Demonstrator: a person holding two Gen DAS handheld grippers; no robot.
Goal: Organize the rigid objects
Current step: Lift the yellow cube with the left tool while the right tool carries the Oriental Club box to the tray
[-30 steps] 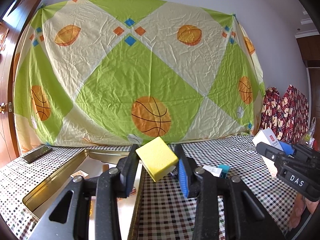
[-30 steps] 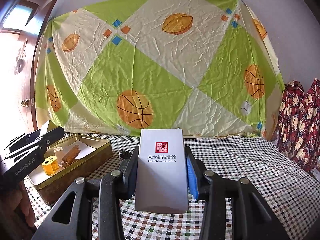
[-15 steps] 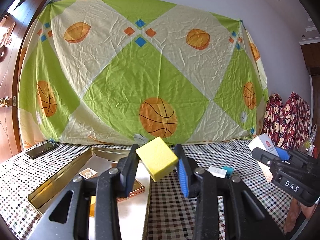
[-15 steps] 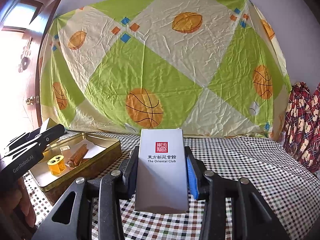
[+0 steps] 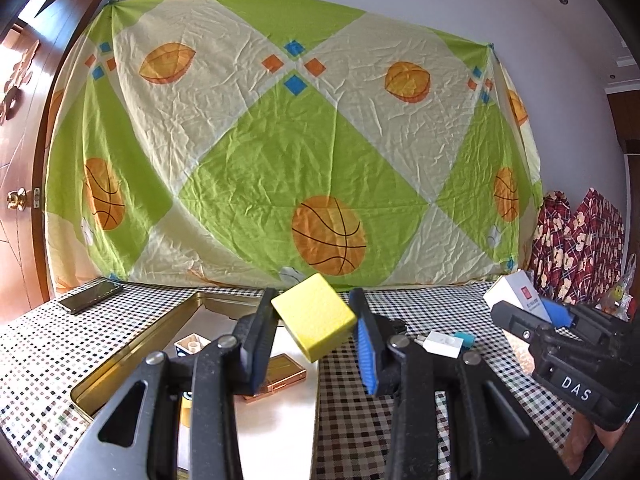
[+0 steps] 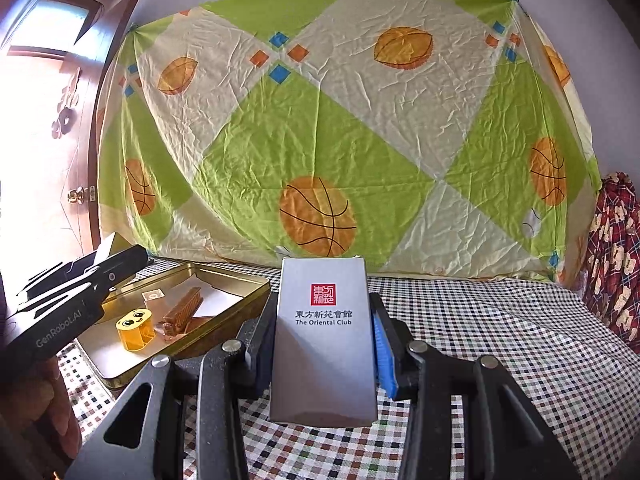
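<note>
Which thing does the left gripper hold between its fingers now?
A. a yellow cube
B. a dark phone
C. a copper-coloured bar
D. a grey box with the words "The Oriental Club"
A: in the left wrist view the left gripper is shut on the yellow cube, held tilted above the edge of the gold tin.

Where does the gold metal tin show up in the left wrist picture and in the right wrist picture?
Left wrist view: the gold metal tin lies lower left, open, partly behind the left gripper, which holds a yellow block.
Right wrist view: the tin sits at middle left, beside the grey box held by the right gripper.
Shared landmark: the basketball-print sheet hanging behind the table.
</note>
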